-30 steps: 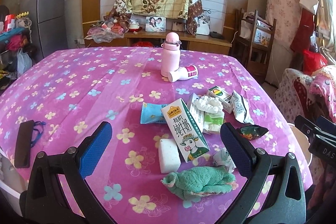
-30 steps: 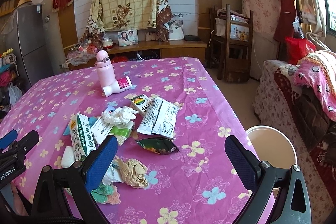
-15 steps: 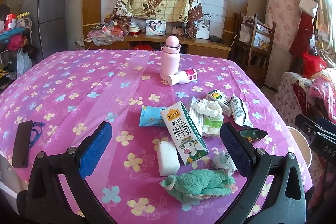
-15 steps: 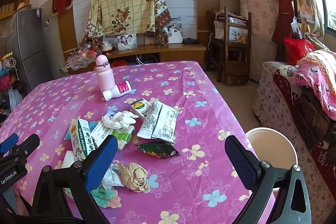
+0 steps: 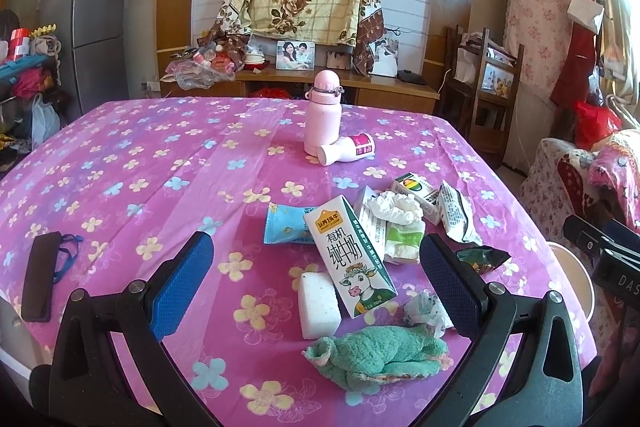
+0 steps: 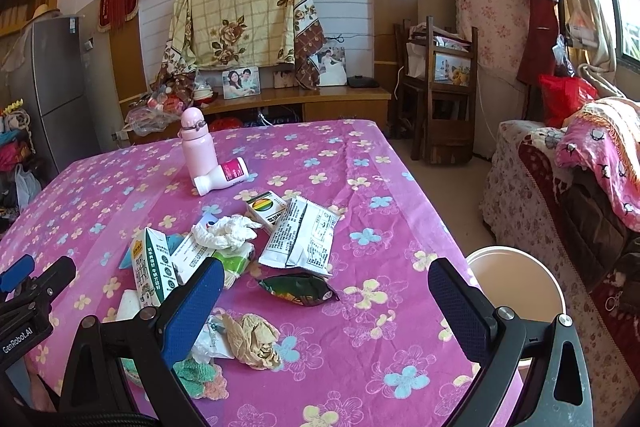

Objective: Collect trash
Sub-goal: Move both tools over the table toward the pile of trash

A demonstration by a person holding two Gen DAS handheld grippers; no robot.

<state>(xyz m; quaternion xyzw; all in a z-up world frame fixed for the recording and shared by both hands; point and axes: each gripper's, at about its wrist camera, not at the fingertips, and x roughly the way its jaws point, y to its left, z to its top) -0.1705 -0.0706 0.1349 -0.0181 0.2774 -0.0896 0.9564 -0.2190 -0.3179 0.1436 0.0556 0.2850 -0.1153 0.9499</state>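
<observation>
Trash lies in a pile on the pink flowered table: a milk carton, a white crumpled tissue, a blue wrapper, a white printed packet, a dark green wrapper, a brown crumpled paper and a small juice box. My left gripper is open and empty, held above the carton and a white sponge. My right gripper is open and empty above the green wrapper. A white bin stands on the floor beside the table's right edge.
A pink flask stands upright mid-table with a white bottle lying against it. A green cloth lies at the near edge. A black phone lies at the left edge. A sofa is to the right.
Both grippers have pulled back and risen slightly, so the pile looks a little farther and lower. Nothing was grasped and nothing on the table moved.
</observation>
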